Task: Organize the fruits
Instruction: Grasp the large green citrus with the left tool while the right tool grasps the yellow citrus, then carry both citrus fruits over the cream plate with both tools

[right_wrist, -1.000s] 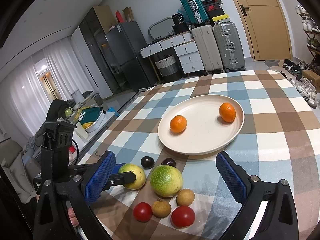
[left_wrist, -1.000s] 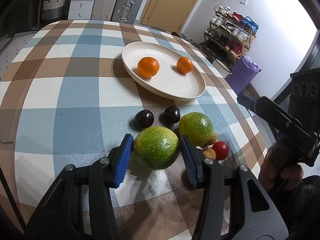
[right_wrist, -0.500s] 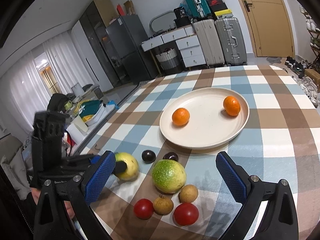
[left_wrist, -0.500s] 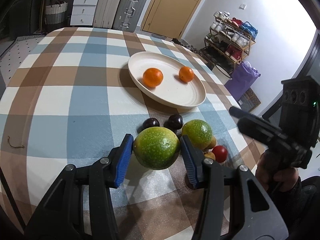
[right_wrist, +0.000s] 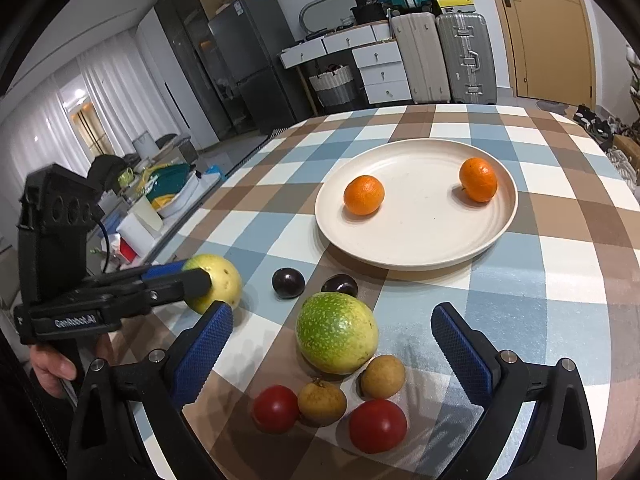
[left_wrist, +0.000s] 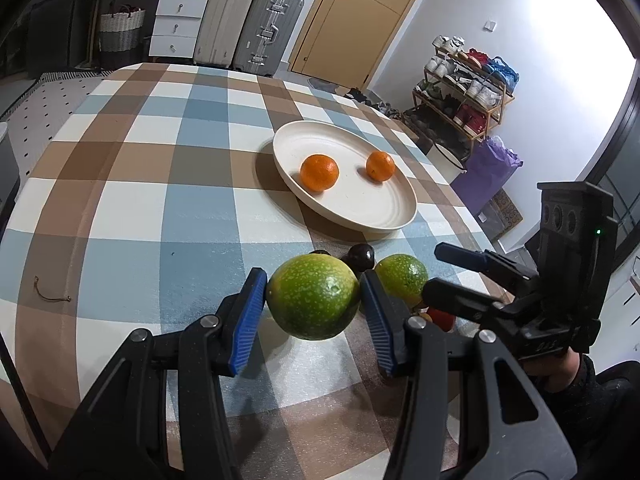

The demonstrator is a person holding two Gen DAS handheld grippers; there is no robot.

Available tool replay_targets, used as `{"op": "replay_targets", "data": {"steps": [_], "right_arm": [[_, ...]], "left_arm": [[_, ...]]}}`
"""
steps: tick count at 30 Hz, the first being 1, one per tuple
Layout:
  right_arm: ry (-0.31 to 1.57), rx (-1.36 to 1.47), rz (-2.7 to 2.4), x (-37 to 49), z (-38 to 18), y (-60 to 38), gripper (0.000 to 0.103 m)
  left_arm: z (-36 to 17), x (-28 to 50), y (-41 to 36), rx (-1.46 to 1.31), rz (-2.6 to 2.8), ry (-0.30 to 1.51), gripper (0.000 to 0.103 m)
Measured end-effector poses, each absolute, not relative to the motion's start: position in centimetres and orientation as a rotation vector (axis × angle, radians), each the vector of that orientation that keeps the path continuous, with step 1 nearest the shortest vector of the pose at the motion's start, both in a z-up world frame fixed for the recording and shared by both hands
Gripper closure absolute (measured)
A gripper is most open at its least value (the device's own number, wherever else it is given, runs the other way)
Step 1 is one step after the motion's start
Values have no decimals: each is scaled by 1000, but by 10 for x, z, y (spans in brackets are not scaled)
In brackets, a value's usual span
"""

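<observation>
The task is in its early part, I judge. Two oranges, one (right_wrist: 363,195) and the other (right_wrist: 478,179), already lie apart in the plate (right_wrist: 416,254), which stands on the checked bench (left_wrist: 132,208); nothing else is in it.

The left tool (left_wrist: 313,307) is clenched on a big green fruit (left_wrist: 313,297), both blue pads pressing its sides, and the fruit hangs clear above the bench, with the plate towards 12 o'clock from it. It is probably going to the plate.

The right tool (right_wrist: 332,336) is released, its jaws wide apart with nothing between the pads. Just ahead of it, at 12 o'clock, a second green fruit (right_wrist: 337,338) rests on the bench.

Left outside the plate: two dark plums (right_wrist: 288,283), (right_wrist: 339,285) at 12 o'clock of that fruit, two small brown fruits (right_wrist: 321,402), (right_wrist: 382,376) and two red ones (right_wrist: 276,408), (right_wrist: 377,425) at its 6 o'clock side.
</observation>
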State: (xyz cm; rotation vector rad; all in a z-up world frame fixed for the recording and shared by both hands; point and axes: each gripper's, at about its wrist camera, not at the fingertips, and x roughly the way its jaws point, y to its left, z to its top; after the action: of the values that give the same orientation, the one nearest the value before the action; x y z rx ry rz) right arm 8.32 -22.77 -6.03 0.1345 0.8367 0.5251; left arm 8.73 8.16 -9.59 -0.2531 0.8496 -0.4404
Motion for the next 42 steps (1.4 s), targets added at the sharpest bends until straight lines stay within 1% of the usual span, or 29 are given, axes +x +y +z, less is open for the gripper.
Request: {"op": "replay_targets", "data": {"steps": [2,4,5,7,9,12,14,21,26,31,42], "right_arm": [[851,119,527,85,-63,-224,7],[866,99,523,86,-66,-220,9],[872,94,521,86,-68,-219,15],[887,75,517,87,-71,-216,22],[896,58,513,88,-73,-213,24],[903,55,523,88,-75,-211,37],[911,47,519,89,-77,-211,52],[911,108,531,90,-80,-217,52],[859,146,541,85,-70,-224,52],[801,191,554,82,-55,-231,52],[747,264,564,94,-38,-247,52]], "left_arm": [[-96,87,82,-257,-442,848,57],[-97,86,82,-257,-442,850,57],[-97,86,83,-259,-441,852,57],[-99,87,84,-269,-441,855,57],[-100,86,86,-277,-439,858,57],[-101,86,87,-284,-437,861,57],[-101,86,87,-282,-438,860,57],[-100,85,88,-293,-440,857,57],[-96,84,86,-294,-442,851,57],[-84,89,82,-321,-470,842,57],[-57,119,60,-335,-530,819,58]]}}
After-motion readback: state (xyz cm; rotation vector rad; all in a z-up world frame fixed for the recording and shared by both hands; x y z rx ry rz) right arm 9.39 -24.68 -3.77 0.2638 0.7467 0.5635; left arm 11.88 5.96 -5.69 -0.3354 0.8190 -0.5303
